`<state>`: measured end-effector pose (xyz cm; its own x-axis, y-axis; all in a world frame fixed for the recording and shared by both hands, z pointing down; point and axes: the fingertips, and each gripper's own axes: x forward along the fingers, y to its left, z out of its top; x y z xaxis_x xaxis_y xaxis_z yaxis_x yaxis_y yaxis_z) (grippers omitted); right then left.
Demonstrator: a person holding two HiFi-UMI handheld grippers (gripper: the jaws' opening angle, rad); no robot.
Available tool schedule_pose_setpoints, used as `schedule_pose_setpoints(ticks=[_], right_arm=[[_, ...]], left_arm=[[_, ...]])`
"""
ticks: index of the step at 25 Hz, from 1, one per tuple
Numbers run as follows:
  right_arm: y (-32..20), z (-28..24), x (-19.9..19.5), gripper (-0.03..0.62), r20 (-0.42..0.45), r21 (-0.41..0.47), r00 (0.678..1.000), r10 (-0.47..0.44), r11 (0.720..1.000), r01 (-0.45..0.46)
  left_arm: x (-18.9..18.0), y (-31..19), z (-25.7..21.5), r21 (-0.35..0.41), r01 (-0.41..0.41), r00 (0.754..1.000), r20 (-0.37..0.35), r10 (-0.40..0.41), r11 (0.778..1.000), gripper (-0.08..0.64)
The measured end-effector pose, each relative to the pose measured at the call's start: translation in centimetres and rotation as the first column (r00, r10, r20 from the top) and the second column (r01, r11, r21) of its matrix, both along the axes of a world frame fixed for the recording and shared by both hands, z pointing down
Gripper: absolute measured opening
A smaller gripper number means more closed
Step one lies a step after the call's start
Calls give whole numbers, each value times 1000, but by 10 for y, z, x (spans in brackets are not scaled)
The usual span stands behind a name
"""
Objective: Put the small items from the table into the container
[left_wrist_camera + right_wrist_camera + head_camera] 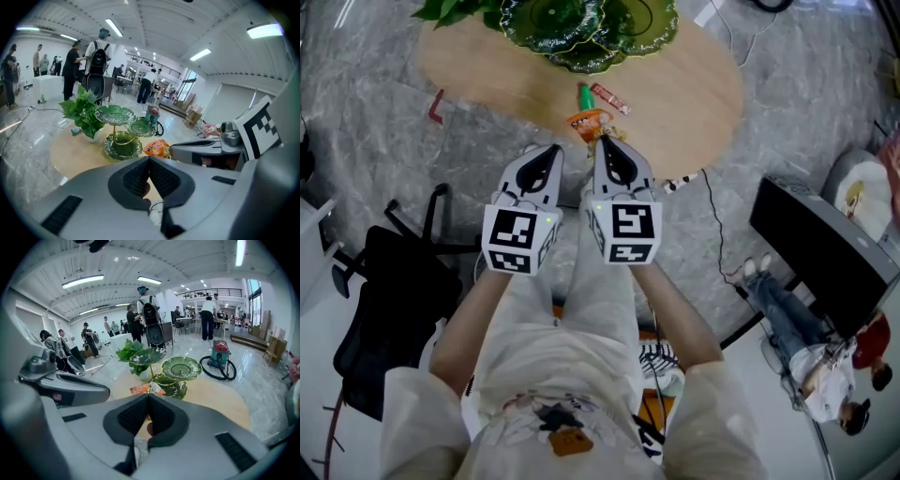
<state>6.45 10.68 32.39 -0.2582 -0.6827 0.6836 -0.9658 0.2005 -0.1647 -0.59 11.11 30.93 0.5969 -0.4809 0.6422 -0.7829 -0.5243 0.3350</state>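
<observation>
currently the left tongs (555, 150) are closed on nothing, hovering over the near edge of the bench (694, 94). just ahead, short of the green dish (581, 37), lie a green tube (584, 96), a crinkly orange snack packet (588, 120) and a red bar (609, 97), likely light and slippery; pinch the packet by an edge. the right tongs (603, 142) are closed too, empty.

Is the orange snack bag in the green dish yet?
Out: the orange snack bag lies on the table, beside the green dish.
</observation>
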Motion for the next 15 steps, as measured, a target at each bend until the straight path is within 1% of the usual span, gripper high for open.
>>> schedule_pose_setpoints(ticks=[6,10,15], right_arm=[[-10,-15,-7,6,0,31,1000,2,1000,-2],[-14,-22,-8,6,20,25,999,36,999,-36],[-26,-33,-12,6,32,42,998,63,997,-64]], left_arm=[[-6,-8,-11,17,-10,1000,-3,10,1000,-5],[-10,-11,-17,20,-13,1000,-7,13,1000,-5],[-14,-20,-25,34,-15,1000,-3,15,999,-5]])
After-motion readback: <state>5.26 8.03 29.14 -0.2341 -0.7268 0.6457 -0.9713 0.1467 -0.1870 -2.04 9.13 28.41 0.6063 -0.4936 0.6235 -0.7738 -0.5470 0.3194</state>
